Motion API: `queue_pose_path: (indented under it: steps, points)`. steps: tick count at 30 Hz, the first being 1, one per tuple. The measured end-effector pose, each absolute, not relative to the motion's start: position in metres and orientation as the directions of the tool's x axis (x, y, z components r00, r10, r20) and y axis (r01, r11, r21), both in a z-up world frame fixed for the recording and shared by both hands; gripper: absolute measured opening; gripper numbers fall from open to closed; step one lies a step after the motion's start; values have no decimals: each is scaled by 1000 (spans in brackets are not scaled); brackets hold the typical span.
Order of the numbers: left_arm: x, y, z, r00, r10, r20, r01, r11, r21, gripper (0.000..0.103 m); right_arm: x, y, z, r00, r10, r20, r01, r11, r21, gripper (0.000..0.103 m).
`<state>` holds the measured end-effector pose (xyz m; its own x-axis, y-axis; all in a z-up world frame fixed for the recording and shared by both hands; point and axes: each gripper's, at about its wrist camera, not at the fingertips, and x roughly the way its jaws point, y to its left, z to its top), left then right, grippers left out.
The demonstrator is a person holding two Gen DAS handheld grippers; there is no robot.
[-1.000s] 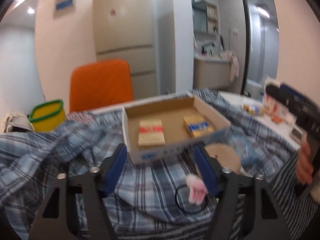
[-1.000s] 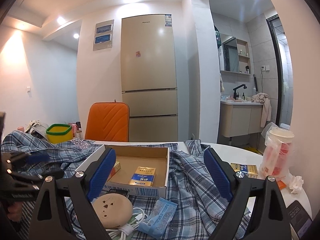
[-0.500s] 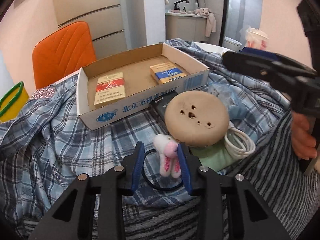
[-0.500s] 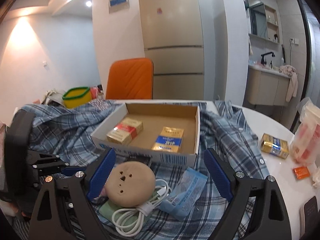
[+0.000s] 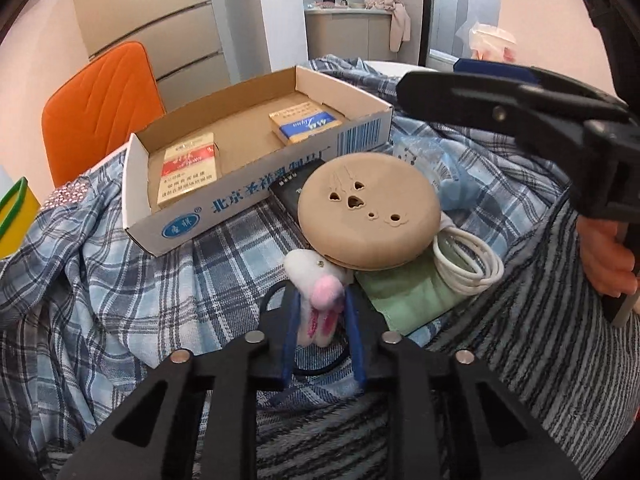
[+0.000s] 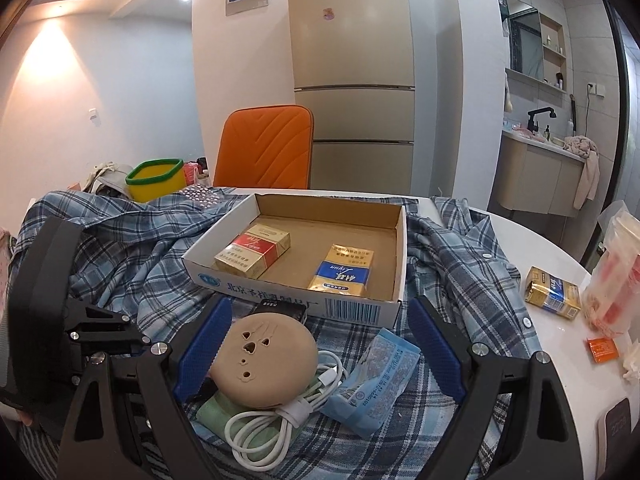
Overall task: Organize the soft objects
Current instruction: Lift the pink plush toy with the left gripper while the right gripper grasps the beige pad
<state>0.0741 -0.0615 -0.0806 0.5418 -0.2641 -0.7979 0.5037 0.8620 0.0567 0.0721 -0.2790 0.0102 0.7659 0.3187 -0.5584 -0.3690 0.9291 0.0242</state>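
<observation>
My left gripper is shut on a small white and pink plush toy with a black elastic loop, lying on the blue plaid shirt. A tan round cushion lies just beyond it, on a green cloth. My right gripper is open and empty, its fingers either side of the tan cushion and a blue tissue pack. The plush toy is hidden in the right wrist view.
A cardboard box holds two cigarette packs. A white cable lies coiled by the cushion. A third pack, an orange sachet and a plastic bag sit on the white table at right. An orange chair and yellow container stand behind.
My left gripper has come down and forward to the plush toy and closed its fingers on it. My right gripper has lowered toward the cushion and stayed open.
</observation>
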Motion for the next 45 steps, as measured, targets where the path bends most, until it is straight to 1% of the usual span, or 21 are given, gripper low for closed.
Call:
queue_pose_path:
  steps: [7, 13, 18, 21, 28, 33, 39, 45]
  points:
    - [68, -45, -67, 631, -230, -741, 421, 904, 78, 20, 74, -276, 9, 758, 318, -570, -378, 926, 13, 91]
    - [75, -25, -62, 675, -163, -720, 296, 953, 61, 20, 78, -257, 0, 710, 316, -630, -440, 897, -45, 91]
    - [70, 0, -43, 777, -112, -620, 161, 987, 24, 20, 77, -229, -10, 695, 259, -671, -475, 865, -159, 91]
    - [66, 5, -37, 812, -103, -575, 137, 990, 16, 20, 82, -217, -14, 651, 276, -707, -521, 840, -152, 91]
    - [70, -1, -40, 799, -101, -592, 153, 988, 37, 20, 96, -200, -37, 574, 224, -788, -553, 816, -171, 91]
    - [68, -5, -42, 796, -106, -596, 167, 985, 48, 20, 106, -199, -48, 520, 218, -826, -563, 814, -140, 91]
    - [68, -10, -44, 795, -109, -597, 181, 981, 62, 20, 108, -200, -51, 513, 204, -834, -558, 817, -143, 91]
    - [70, -8, -45, 786, -109, -608, 175, 983, 50, 20, 111, -207, -50, 503, 226, -834, -544, 833, -103, 91]
